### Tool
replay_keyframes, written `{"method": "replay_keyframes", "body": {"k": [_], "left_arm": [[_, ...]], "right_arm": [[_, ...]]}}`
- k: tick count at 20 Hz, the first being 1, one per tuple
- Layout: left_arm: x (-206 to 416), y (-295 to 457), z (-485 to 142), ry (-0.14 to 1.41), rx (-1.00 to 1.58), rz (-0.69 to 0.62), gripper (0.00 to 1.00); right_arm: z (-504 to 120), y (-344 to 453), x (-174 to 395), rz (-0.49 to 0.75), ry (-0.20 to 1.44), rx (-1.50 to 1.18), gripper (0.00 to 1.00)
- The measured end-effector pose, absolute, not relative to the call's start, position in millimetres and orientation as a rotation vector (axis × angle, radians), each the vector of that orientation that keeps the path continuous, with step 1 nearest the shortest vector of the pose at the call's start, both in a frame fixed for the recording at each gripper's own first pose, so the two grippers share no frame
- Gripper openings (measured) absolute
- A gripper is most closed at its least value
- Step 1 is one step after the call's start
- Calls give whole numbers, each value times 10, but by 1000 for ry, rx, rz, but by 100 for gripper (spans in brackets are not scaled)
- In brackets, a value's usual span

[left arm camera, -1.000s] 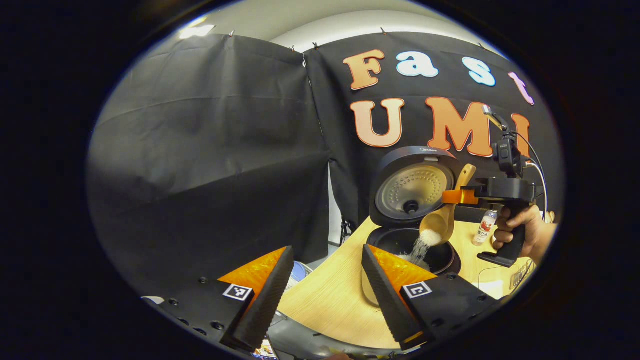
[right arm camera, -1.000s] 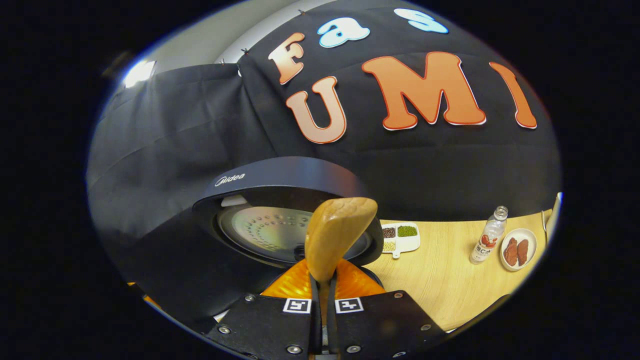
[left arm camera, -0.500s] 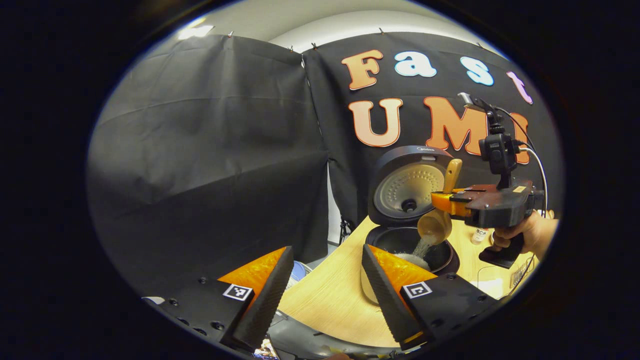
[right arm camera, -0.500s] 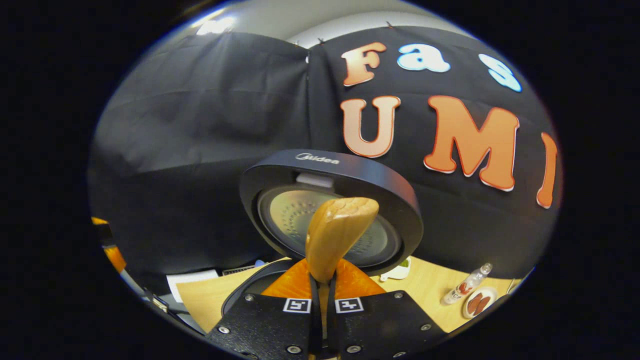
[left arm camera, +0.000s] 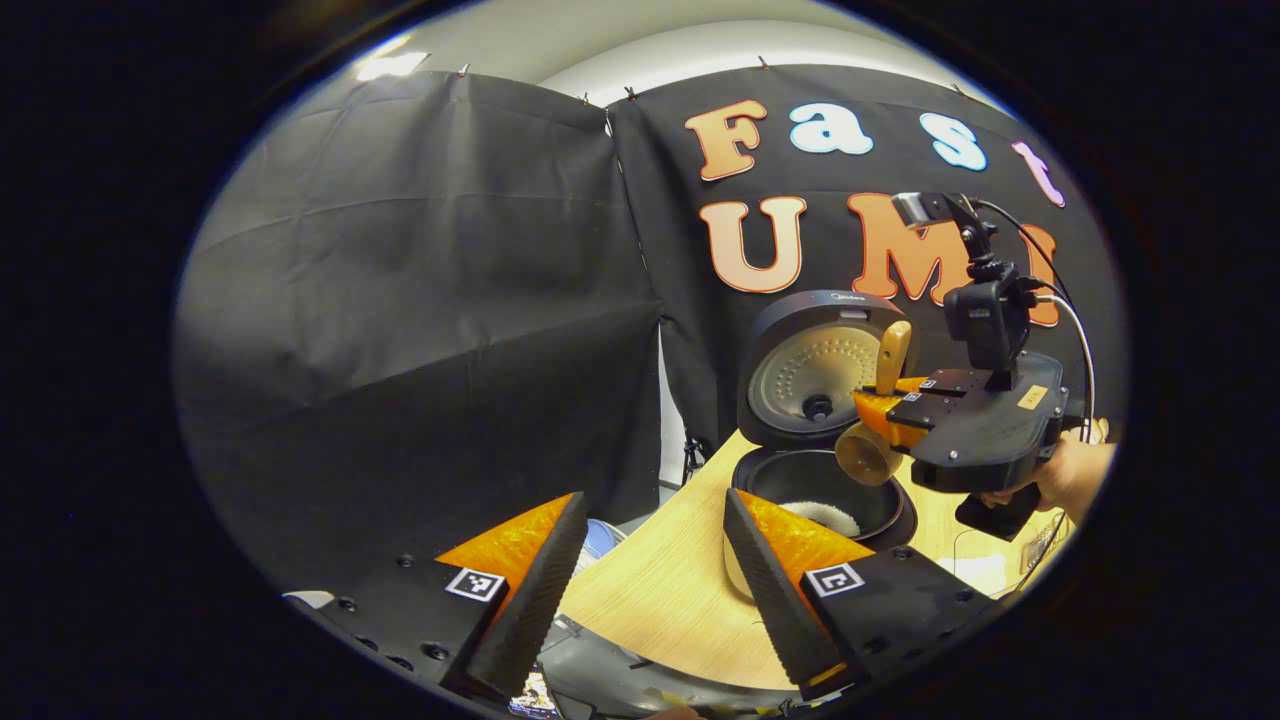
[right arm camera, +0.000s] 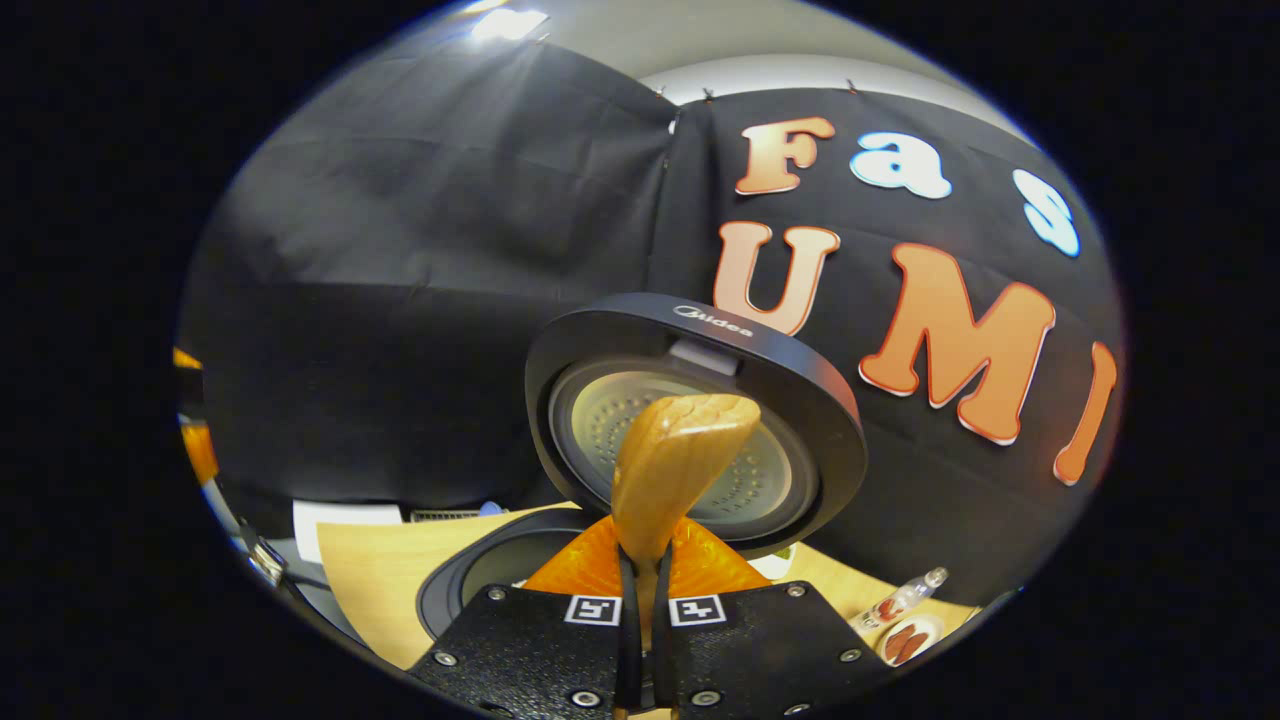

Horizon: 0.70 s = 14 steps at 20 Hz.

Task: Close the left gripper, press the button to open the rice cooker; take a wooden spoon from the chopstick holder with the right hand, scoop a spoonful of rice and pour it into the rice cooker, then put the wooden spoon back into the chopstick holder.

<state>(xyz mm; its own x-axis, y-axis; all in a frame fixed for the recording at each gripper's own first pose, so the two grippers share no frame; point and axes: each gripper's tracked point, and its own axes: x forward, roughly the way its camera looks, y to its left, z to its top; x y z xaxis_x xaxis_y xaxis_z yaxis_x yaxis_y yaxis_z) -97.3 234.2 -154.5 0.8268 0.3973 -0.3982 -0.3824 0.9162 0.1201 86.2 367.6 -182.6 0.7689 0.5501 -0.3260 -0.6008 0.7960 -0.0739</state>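
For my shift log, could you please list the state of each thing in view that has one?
Rice cooker lid: open, upright.
Inner pot: holds rice.
Wooden spoon: gripped, bowl tipped over pot.
Right hand-held gripper: shut on spoon handle.
Left hand-held gripper: open, holding nothing.

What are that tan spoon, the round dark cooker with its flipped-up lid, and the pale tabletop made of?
The tan spoon looks like varnished wood: faint grain and a soft sheen. The round dark cooker seems to be matte plastic, and its raised lid carries a dull silvery inner plate dotted with holes, likely metal. The pale tabletop shows fine straight grain, so wood or a wood-look laminate.
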Motion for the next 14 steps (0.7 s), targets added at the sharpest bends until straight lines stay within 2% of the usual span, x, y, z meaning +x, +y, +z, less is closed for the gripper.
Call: {"method": "replay_keyframes", "body": {"k": [7,12,13,14], "left_arm": [[-935,2128,-1530,428,39,376,83],[-820,1832,-1468,414,55,317,83],[-799,1767,-1458,410,59,304,100],[-770,1699,-1456,409,63,292,92]], "right_arm": [[-1777,2989,949,495,540,384,4],[-1792,2061,842,355,567,529,3],[-1813,1845,808,325,562,527,3],[-1841,1627,768,292,557,524,4]]}}
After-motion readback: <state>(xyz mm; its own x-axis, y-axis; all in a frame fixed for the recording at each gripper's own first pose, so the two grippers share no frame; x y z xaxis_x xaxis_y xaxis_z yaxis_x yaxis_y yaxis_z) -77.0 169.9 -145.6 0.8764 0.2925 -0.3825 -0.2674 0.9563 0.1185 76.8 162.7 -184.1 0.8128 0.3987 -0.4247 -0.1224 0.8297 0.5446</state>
